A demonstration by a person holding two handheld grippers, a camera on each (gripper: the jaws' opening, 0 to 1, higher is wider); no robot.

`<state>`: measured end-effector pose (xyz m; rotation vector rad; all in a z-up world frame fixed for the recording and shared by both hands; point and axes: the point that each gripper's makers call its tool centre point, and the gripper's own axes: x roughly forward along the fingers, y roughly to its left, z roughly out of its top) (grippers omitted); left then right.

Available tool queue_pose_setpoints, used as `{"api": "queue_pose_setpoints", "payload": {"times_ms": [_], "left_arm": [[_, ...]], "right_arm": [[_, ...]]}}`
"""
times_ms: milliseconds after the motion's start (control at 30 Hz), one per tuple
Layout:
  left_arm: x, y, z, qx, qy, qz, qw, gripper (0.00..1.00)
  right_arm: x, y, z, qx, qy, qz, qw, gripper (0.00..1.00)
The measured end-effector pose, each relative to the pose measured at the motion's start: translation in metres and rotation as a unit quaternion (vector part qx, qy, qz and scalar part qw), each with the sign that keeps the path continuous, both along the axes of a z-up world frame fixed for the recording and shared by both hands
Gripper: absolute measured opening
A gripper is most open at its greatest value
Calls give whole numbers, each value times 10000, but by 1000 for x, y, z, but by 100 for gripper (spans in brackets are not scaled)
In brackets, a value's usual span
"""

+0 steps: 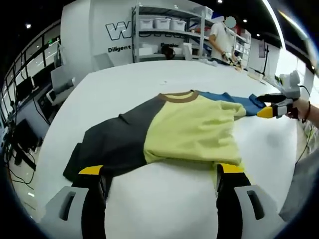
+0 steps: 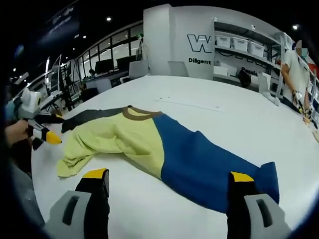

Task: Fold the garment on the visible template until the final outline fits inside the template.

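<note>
The garment (image 1: 169, 129) lies spread on the white table (image 1: 124, 84), just ahead of the left gripper (image 1: 162, 172), whose jaws stand wide apart with nothing between them. Its hem edge runs across between the two yellow tips; the brown collar (image 1: 180, 97) points away from the jaws, so the long axis runs sleeve to sleeve, crosswise to them. Bare table stretches beyond the collar and on the dark-sleeve side.

The right gripper (image 2: 168, 175) also has its jaws spread and empty, hovering over the blue panel (image 2: 199, 164), whose edge lies between the tips. Open tabletop (image 2: 224, 119) lies ahead. A person (image 2: 298, 74) stands at the far edge.
</note>
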<state>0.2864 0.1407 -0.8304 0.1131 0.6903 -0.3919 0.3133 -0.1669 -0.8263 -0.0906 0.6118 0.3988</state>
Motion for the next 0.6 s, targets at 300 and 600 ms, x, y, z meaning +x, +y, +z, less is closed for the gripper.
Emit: {"api": "queue_pose_setpoints", "payload": {"times_ms": [300, 600], "left_arm": [[-16, -34, -6, -49, 104, -377, 9992, 86], [-30, -57, -12, -162, 199, -734, 9970, 71]], "right_arm": [[0, 26, -6, 64, 82, 311, 9995, 95], [-1, 49, -17, -162, 76, 735, 9971, 73]]}}
